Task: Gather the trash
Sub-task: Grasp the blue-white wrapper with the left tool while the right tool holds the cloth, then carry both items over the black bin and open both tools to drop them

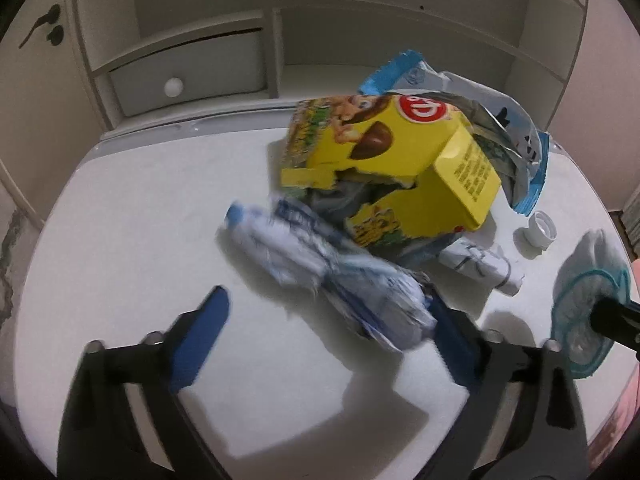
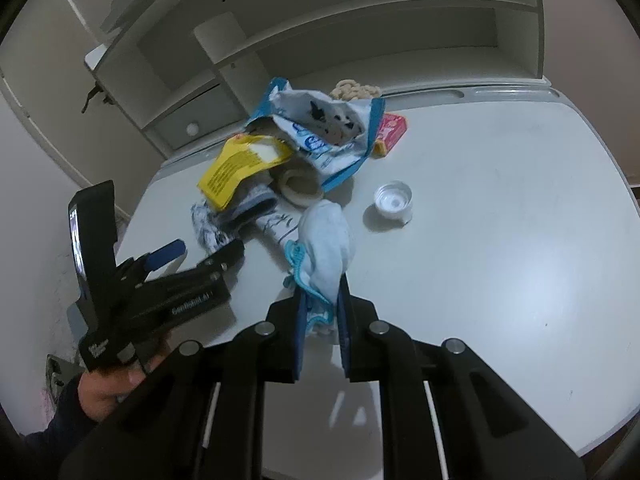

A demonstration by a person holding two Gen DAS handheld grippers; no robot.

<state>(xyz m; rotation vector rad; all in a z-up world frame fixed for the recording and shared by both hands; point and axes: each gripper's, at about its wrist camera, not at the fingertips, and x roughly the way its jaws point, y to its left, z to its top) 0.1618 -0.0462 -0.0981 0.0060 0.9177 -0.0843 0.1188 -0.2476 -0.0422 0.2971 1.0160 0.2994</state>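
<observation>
White and smooth, the table (image 2: pixel 500 200) has a rounded front edge and plenty of bare room on its right half; the left edge runs close to a wall, and a white shelf unit (image 1: pixel 276 40) with a small knobbed drawer (image 1: pixel 188 76) closes off the back.

The trash sits heaped toward the back left. A yellow cardboard box (image 1: pixel 384 168), torn open and dented, leans on a crinkled blue-and-white foil bag (image 2: pixel 332 132) whose mouth gapes. A cardboard tape ring (image 2: pixel 300 188) lies under the bag's edge, and a pink packet (image 2: pixel 390 130) peeks from behind it. A white plastic cap (image 2: pixel 393 199) stands alone, open side up, near the heap but apart from it.

The left claw (image 1: pixel 324 320) is spread wide, its blue pads on either side of a crumpled blue-and-white plastic wrapper (image 1: pixel 332 268); the wrapper is blurred, it touches the right pad, and the left pad stands clear of it.

The right claw (image 2: pixel 322 308) is pressed together on a soft pale-blue cloth-like piece with teal edging (image 2: pixel 326 244), which sticks up limp between its pads, in front of the heap.
</observation>
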